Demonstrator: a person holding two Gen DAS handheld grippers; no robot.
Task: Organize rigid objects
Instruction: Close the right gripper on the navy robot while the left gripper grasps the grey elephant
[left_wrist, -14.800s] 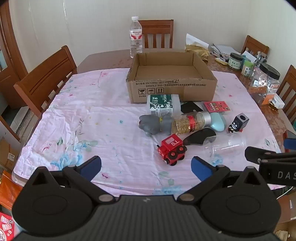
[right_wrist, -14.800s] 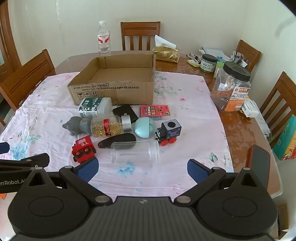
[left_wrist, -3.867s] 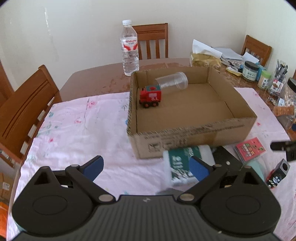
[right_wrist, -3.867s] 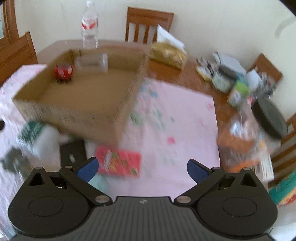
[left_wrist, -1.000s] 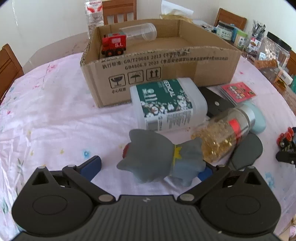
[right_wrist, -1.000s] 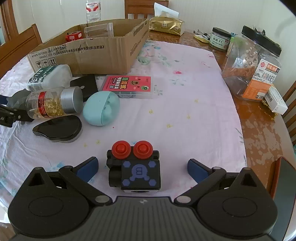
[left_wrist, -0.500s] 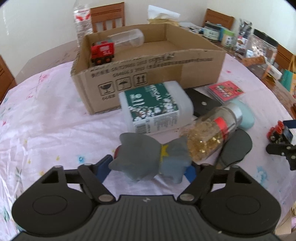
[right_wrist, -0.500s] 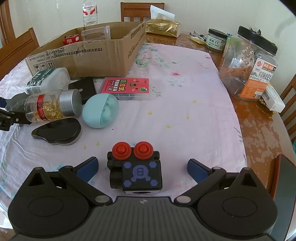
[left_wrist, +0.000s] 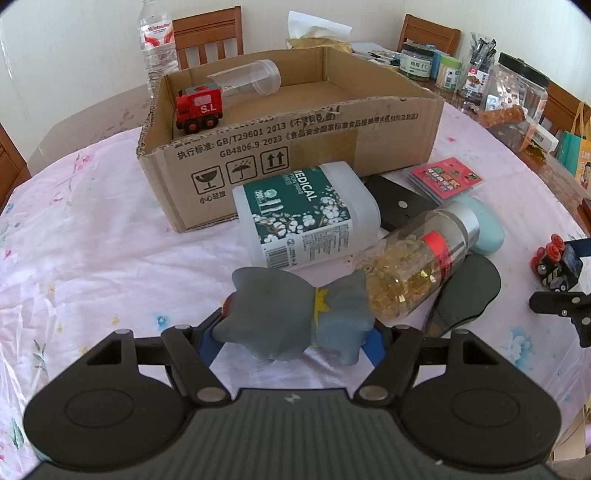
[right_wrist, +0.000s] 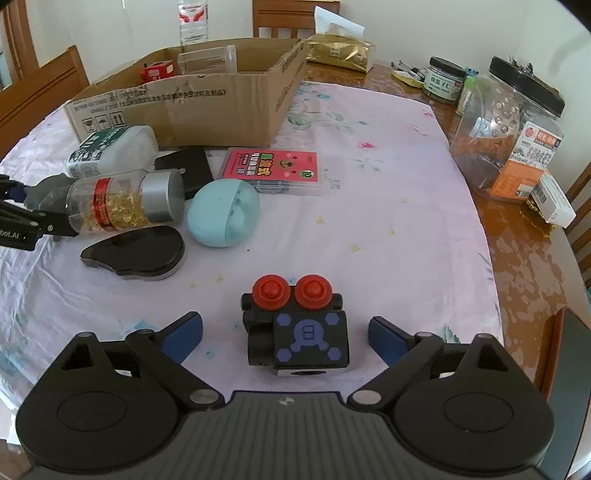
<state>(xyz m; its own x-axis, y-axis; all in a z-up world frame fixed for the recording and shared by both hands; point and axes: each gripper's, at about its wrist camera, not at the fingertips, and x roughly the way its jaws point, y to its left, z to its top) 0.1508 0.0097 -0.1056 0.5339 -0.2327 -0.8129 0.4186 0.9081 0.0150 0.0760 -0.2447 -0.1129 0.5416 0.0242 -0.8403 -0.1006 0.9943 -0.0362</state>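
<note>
Left wrist view: grey toy clamped, black train waiting

Left hand-held gripper (left_wrist: 295, 338) has its blue pads pressed against both sides of the grey cat figure (left_wrist: 299, 314). Just ahead lie a pill bottle (left_wrist: 421, 258) and a white medical bottle (left_wrist: 306, 218), with the cardboard box (left_wrist: 295, 144) beyond. Right hand-held gripper (right_wrist: 286, 334) is spread wide, the black toy train (right_wrist: 297, 328) standing between its fingers untouched on the surface (right_wrist: 388, 206).

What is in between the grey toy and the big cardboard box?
In the left wrist view, a white bottle with a green label lies on its side between the grey toy and the cardboard box.
</note>
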